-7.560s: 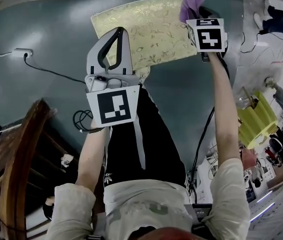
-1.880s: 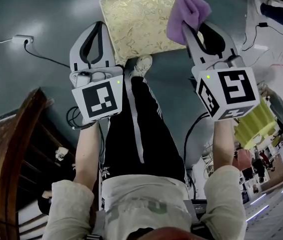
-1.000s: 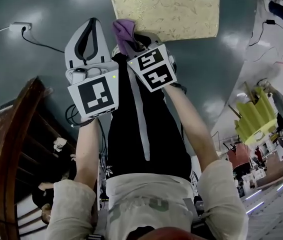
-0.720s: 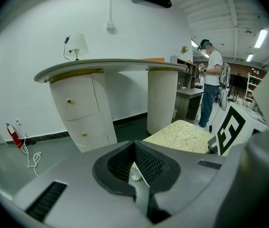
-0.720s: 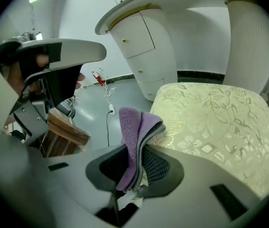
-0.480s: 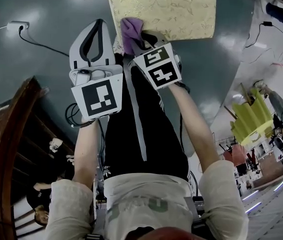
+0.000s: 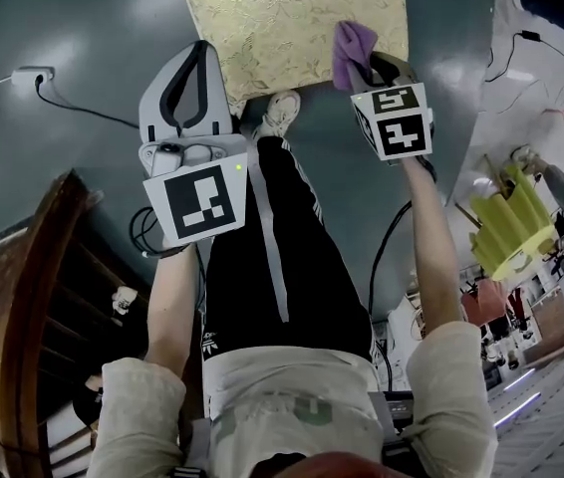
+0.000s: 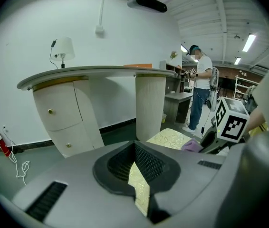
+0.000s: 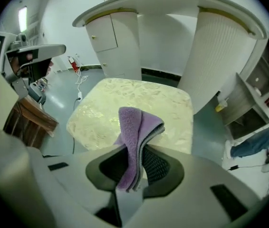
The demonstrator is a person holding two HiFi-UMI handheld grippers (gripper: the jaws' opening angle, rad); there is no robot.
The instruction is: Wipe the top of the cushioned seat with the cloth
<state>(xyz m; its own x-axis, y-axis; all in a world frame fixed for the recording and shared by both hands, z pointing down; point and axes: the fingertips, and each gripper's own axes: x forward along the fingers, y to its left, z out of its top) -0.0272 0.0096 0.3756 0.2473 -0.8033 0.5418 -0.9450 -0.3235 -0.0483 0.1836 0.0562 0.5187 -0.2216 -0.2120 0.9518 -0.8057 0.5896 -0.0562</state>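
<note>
1. Head view. The cushioned seat (image 7: 292, 18) lies on the dark floor (image 7: 93, 28) at the top of the frame, pale gold patterned face up. It is roughly square and a little wider side to side, with its edges turned slightly off the frame.
2. Head view. The right tool (image 7: 364, 63) is over the seat's near right part, and the purple cloth (image 7: 353, 48) sticks out past its tips onto the seat area. I cannot tell from here whether the cloth touches the fabric.
3. Head view. The left tool (image 7: 198, 48) hangs just off the seat's near left corner, over the floor. Its jaws form a closed loop and nothing shows in them. The right hand is the nearer one to the work.
4. Left gripper view. The left tool (image 8: 138, 175) has its jaws drawn together to a thin slit, with nothing held. The seat (image 8: 170, 137) lies ahead and to the right, and the cloth (image 8: 191, 146) is at its far side.
5. Right gripper view. The right tool (image 9: 134, 167) is clamped on the cloth (image 9: 133, 127). The cloth is folded double, and its long axis runs out along the jaws with the free fold pointing toward the seat.
6. Right gripper view. The seat (image 9: 125, 101) lies directly ahead of and below the tips, its far edge toward a white pillar (image 9: 215, 51).
7. Judgement. The next stroke calls for pressing the fold flat, then sweeping it across the seat's wider direction. Most of the top lies ahead and to the left of the cloth.
</note>
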